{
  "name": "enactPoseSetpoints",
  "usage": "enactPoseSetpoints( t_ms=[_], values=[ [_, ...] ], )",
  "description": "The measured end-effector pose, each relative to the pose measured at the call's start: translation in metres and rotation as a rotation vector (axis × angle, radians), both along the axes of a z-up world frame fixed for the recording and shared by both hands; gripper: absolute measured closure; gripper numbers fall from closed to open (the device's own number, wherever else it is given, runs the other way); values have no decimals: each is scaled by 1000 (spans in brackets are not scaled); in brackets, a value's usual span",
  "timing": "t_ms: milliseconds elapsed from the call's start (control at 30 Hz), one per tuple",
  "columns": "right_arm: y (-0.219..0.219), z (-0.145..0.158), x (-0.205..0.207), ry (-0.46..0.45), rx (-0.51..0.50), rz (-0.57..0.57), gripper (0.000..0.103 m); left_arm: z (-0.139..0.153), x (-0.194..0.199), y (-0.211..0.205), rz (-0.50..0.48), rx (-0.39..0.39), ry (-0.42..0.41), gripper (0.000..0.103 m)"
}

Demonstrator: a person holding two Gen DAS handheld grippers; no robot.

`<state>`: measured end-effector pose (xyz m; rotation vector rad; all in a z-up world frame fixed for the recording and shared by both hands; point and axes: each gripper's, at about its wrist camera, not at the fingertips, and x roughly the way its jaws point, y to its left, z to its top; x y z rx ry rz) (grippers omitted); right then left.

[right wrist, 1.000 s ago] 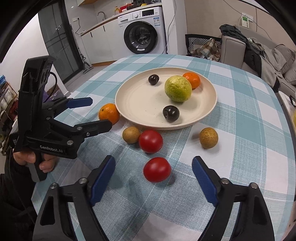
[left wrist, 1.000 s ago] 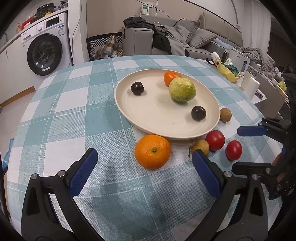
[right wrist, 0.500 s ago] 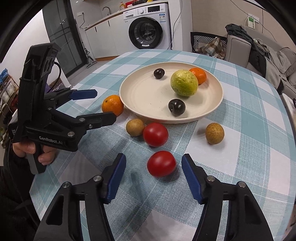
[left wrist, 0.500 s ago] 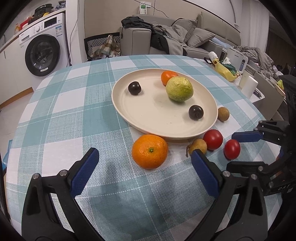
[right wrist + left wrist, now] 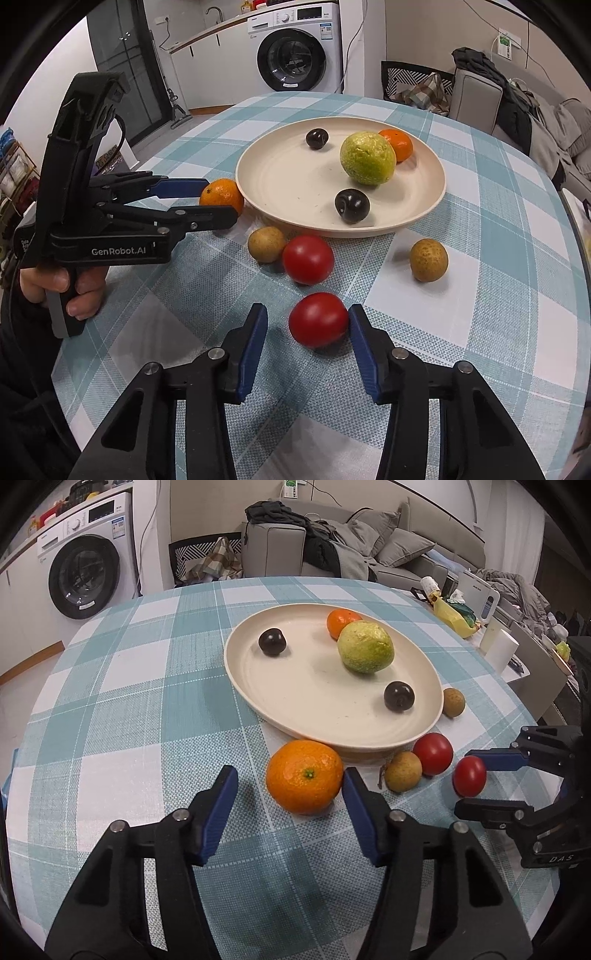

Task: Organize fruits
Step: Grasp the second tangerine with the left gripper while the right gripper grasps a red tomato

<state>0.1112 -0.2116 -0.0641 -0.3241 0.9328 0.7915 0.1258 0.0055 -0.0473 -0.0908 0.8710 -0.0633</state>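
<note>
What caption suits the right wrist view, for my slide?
Open right hand-held gripper straddling a red tomato beside the fruit plate.

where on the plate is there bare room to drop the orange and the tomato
The plate is bare across its near-left half, between the far plum, the near plum and the rim. It is crowded at the far right, where the green fruit touches the small orange.

Right gripper [image 5: 307,326] brackets red tomato [image 5: 318,319] — unclamped

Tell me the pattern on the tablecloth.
The tablecloth is a teal-and-white plaid check, clearest in the left wrist view.
</note>
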Motion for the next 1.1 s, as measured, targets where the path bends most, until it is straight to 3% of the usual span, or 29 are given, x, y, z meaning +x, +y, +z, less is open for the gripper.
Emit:
enactPoseSetpoints(
  t_ms=[167,500,1100],
  values=[
    [1,0,-1,-6,-4,1,59,1,-1,-5,-29,8,-10,65],
    [2,-2,-1,-20,-14,-2,70,2,-2,-8,-24,17,-14,66],
    [1,4,-2,-49,6,-3,71,17,-9,-5,-25,18,-66,66]
  ],
)
